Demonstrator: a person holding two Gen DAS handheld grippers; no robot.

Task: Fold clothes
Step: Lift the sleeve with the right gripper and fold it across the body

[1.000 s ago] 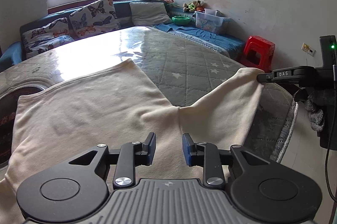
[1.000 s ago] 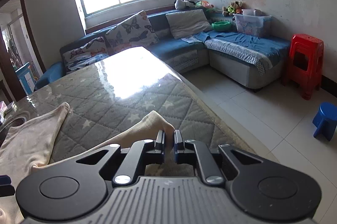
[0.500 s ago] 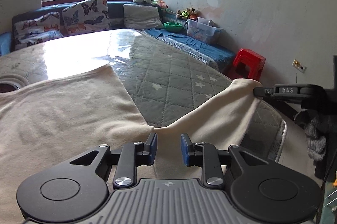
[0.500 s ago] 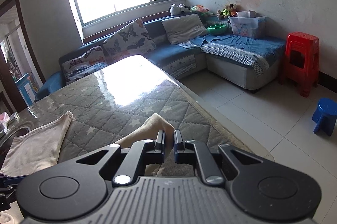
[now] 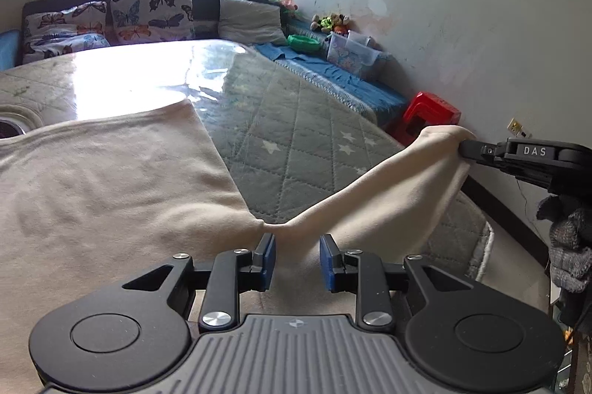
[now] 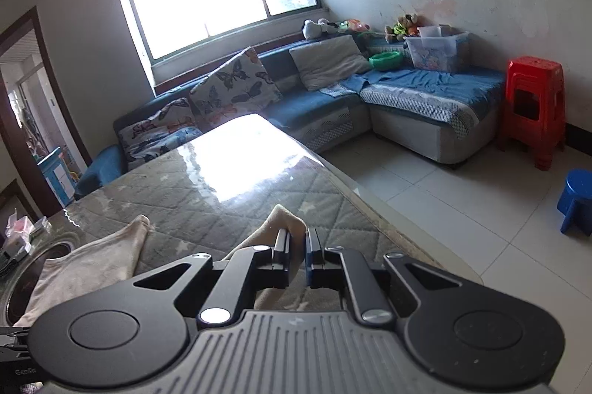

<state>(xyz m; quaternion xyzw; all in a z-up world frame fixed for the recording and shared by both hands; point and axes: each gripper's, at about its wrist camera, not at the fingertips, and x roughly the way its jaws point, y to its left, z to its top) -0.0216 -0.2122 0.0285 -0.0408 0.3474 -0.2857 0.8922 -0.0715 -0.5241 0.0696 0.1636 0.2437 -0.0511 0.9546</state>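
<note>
Left wrist view: the left gripper (image 5: 297, 257) has its 2 blue-padded fingers (image 5: 267, 257) set apart with a clear gap, nothing clamped between them; it sits low over the cream garment (image 5: 111, 187), above the point where the sleeve (image 5: 388, 194) joins the body. The garment body lies spread flat across the left part of the table (image 5: 296, 135), which carries a grey quilted cover with white stars under a glossy transparent sheet. The sleeve runs out to the right and is raised clear of the table, its end pinched by the right gripper (image 5: 467, 150), whose black body bears the letters DAS. A gloved hand (image 5: 566, 235) is visible at the right edge behind that tool. A red stool (image 5: 431, 111) stands by the wall beyond the table. Right wrist view: the right gripper (image 6: 298, 248) has its fingers drawn in narrow, with a fold of the cream sleeve (image 6: 286, 220) held between them and protruding past the tips. The rest of the garment (image 6: 92, 264) lies on the table (image 6: 222, 201) to the left. Beyond stand a blue corner sofa (image 6: 407, 90), butterfly-print cushions (image 6: 233, 87), the red stool (image 6: 532, 105) and 1 blue stool (image 6: 577, 198) on the tiled floor
</note>
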